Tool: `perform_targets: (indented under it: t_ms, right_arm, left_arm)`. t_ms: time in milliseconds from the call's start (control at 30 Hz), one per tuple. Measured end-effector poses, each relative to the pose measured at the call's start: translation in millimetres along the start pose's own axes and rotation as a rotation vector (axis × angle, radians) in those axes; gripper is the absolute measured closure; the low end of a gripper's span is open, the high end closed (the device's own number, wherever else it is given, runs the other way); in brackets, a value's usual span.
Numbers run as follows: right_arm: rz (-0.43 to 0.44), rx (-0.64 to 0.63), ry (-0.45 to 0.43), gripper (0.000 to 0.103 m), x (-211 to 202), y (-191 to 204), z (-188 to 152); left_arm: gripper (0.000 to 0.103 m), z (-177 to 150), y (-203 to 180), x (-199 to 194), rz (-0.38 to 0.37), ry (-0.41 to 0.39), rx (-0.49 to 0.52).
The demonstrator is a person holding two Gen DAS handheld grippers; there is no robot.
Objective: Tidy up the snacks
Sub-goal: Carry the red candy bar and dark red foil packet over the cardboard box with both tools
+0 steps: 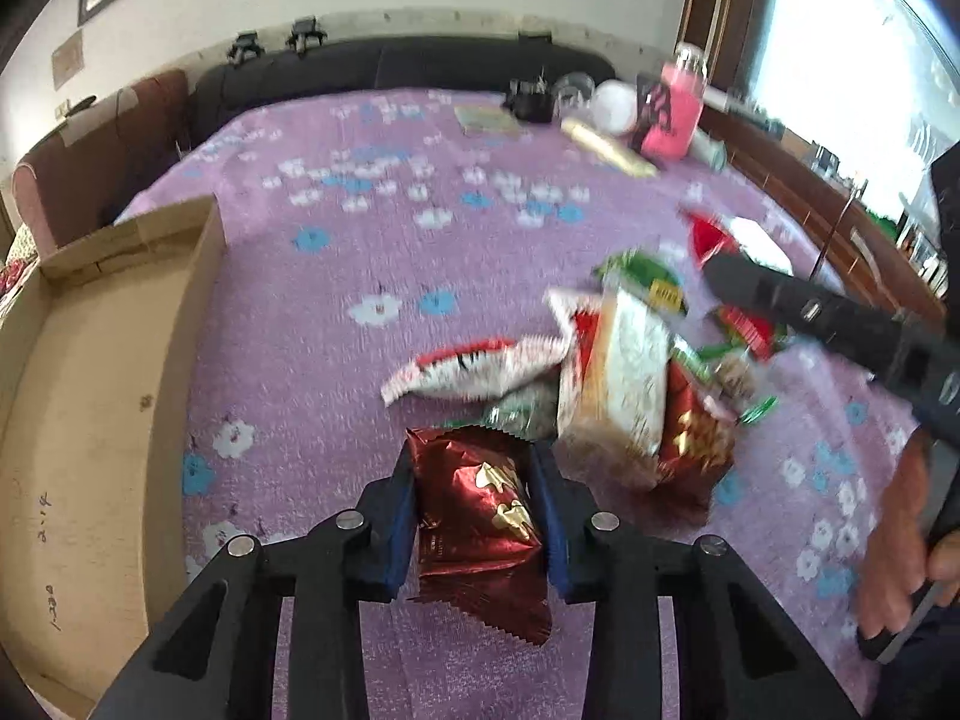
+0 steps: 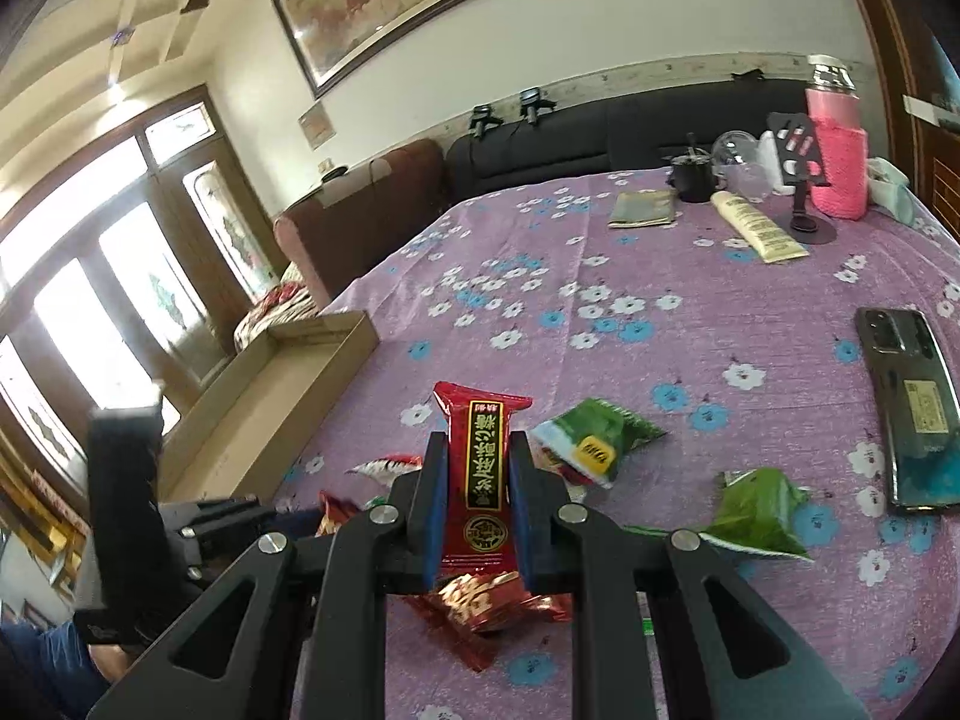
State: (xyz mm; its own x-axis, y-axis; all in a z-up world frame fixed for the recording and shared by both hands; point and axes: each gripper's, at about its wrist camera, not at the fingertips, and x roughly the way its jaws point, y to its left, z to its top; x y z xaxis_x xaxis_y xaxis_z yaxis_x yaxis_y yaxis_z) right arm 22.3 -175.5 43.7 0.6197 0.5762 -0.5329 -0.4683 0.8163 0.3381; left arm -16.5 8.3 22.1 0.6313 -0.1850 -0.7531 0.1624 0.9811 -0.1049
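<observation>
My left gripper (image 1: 474,468) is shut on a dark red foil snack packet (image 1: 480,516), its blue pads pressing both sides just above the purple floral cloth (image 1: 360,252). Right behind it lies a heap of snacks: a white-and-red packet (image 1: 474,366), a beige packet (image 1: 624,384), a green one (image 1: 648,276). My right gripper (image 2: 478,444) is shut on a long red packet with a black-and-gold label (image 2: 483,468), held upright. Beneath it a red foil packet (image 2: 480,600) rests on the cloth. Two green packets (image 2: 600,438) (image 2: 756,516) lie to the right.
A shallow cardboard box (image 1: 90,420) (image 2: 288,384) stands open at the table's left edge. A phone (image 2: 912,408) lies at the right. At the far end are a pink bottle (image 2: 837,162), a cream tube (image 2: 756,225), a booklet (image 2: 642,208) and a black cup (image 2: 693,177).
</observation>
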Motion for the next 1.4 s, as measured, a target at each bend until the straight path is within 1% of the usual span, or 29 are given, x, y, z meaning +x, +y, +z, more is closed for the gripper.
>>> perform_targets:
  t_ms: [167, 233, 700, 833, 1133, 1400]
  right_arm:
    - [0.001, -0.045, 0.006, 0.085, 3, 9, -2]
    - [0.003, -0.049, 0.013, 0.085, 4, 10, -2]
    - [0.021, -0.059, 0.041, 0.085, 10, 13, -6]
    - [0.033, -0.061, 0.042, 0.085, 10, 16, -6]
    - [0.034, -0.063, 0.030, 0.085, 8, 19, -6]
    - [0.030, -0.050, 0.039, 0.085, 10, 18, -7]
  left_arm:
    - [0.067, 2, 4, -12, -0.018, -0.075, -0.018]
    - [0.067, 3, 6, -13, -0.024, -0.085, -0.029]
    - [0.067, 5, 14, -12, -0.046, -0.093, -0.078]
    - [0.067, 4, 15, -13, -0.044, -0.099, -0.082]
    - [0.067, 0, 13, -21, -0.013, -0.141, -0.073]
    - [0.067, 1, 15, -20, -0.032, -0.136, -0.081]
